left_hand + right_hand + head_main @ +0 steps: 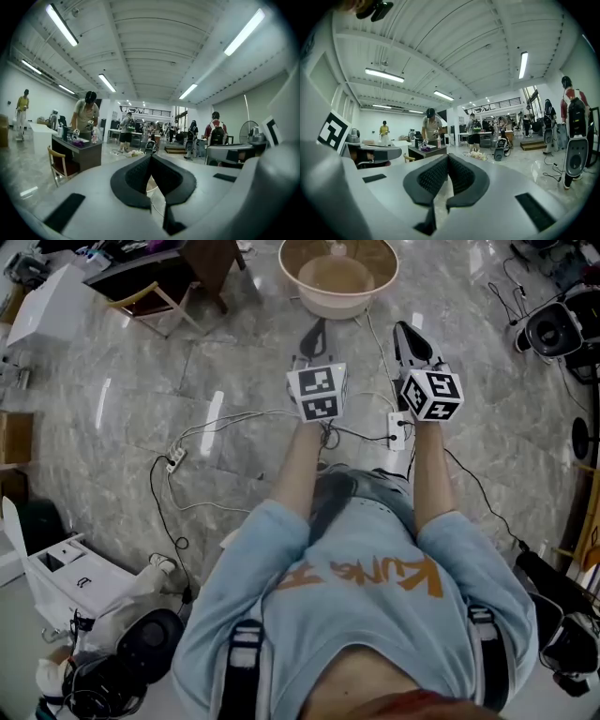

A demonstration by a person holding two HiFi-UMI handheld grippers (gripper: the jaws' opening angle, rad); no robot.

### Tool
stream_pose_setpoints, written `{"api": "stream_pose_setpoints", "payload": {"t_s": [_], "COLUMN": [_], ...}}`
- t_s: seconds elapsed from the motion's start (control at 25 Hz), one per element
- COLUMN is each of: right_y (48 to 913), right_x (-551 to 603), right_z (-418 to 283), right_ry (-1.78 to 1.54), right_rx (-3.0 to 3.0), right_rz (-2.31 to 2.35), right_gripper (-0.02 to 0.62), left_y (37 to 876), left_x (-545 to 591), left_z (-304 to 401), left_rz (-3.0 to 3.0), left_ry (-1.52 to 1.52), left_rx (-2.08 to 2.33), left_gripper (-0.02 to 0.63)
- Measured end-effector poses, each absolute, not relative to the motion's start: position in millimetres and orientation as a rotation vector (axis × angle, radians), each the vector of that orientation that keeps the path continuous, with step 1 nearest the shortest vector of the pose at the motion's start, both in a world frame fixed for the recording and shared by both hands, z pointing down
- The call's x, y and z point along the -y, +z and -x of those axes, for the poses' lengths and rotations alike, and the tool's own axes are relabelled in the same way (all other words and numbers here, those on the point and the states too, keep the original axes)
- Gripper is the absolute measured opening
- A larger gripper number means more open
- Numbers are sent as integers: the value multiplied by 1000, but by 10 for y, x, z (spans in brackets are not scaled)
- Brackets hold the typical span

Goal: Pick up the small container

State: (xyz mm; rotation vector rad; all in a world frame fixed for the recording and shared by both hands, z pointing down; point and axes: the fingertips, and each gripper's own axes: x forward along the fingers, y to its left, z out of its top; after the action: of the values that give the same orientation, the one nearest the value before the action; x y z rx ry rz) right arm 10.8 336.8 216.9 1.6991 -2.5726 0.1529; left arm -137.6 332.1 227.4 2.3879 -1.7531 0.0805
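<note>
Your L gripper (314, 334) & R gripper (406, 334) are side by side, both tongs pinched together w/ nothing btwn. The pink basin (337, 277) sits on the floor (234, 362) at 12 o'clock.

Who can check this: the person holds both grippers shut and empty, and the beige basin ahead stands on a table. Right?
No. The head view shows the basin standing on the marble floor, not a table. The left gripper and right gripper are indeed shut and empty.
</note>
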Motion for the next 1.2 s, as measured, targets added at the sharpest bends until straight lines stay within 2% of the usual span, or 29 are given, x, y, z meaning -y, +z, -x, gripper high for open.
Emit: {"api": "stream_pose_setpoints", "payload": {"t_s": [0.4,0.8,0.96,1.2], "right_y": [2122,2107,2132,2536], "right_x": [-3288,-2976,-2624,-1665], "right_z": [185,-420,-345,-736], "right_ry": [69,53,71,226], "right_rx": [2522,2445,2523,2587], "right_rz": [-1735,-1831,-1765,-1780], "right_gripper": [12,12,12,12], "left_y": [2355,2518,2547,2732], "left_x": [-3176,-2883,-2624,-1856], "left_z": [1780,1709,1754,1482], "left_rz": [-2365,-2314,-2287,-2252], "left_ry": [23,31,48,122], "left_rx": [1740,1738,1783,1848], "left_gripper": [23,23,23,23]}}
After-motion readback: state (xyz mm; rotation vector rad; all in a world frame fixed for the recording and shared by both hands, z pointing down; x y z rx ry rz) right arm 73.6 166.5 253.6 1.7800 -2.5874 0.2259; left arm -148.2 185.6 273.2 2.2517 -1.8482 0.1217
